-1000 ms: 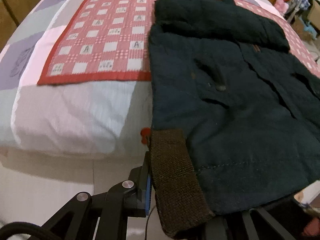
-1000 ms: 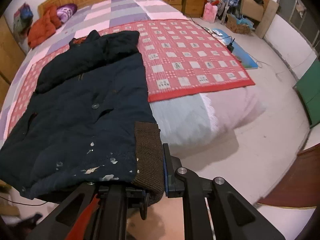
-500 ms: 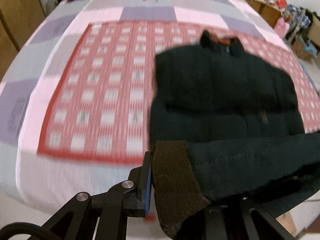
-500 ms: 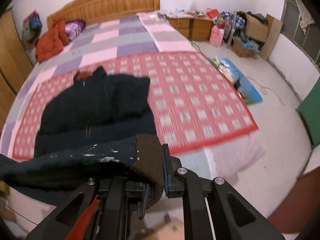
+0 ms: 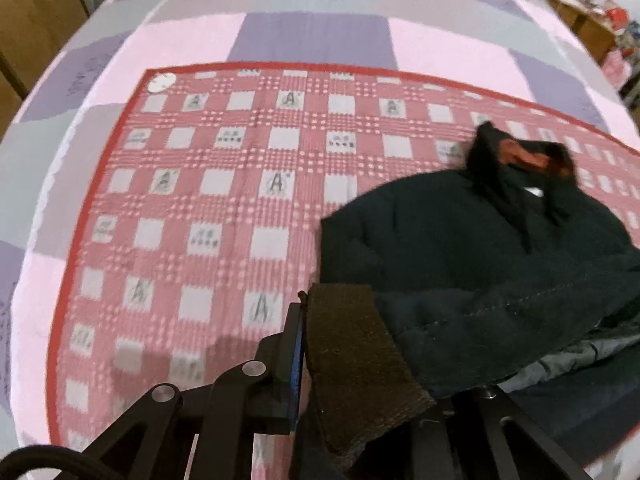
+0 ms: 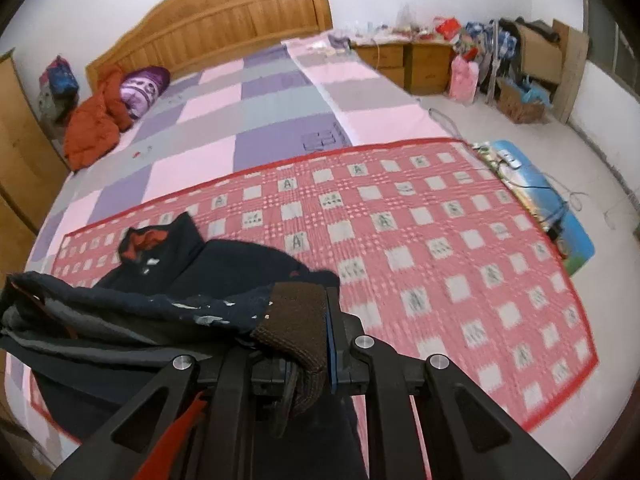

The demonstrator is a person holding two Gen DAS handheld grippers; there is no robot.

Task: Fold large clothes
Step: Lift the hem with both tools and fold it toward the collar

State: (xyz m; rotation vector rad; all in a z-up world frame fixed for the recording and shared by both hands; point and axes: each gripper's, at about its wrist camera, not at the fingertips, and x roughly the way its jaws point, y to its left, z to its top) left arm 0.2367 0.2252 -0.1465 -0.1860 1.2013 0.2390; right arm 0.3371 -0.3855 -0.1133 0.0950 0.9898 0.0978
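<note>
Clamped on a brown knit cuff (image 5: 352, 364), the left gripper (image 5: 320, 364) holds one lower corner of the dark jacket (image 5: 480, 248) above the red checked mat (image 5: 208, 208). From there the jacket's hem runs toward 3 o'clock, and its collar (image 5: 524, 160) lies at 1 o'clock on the mat. In the right wrist view, the right gripper (image 6: 304, 344) is closed on the other brown cuff (image 6: 298, 320), with the jacket bunched toward 9 o'clock. An orange garment (image 6: 94, 128) sits at 10 o'clock by the wooden headboard (image 6: 224, 28).
</note>
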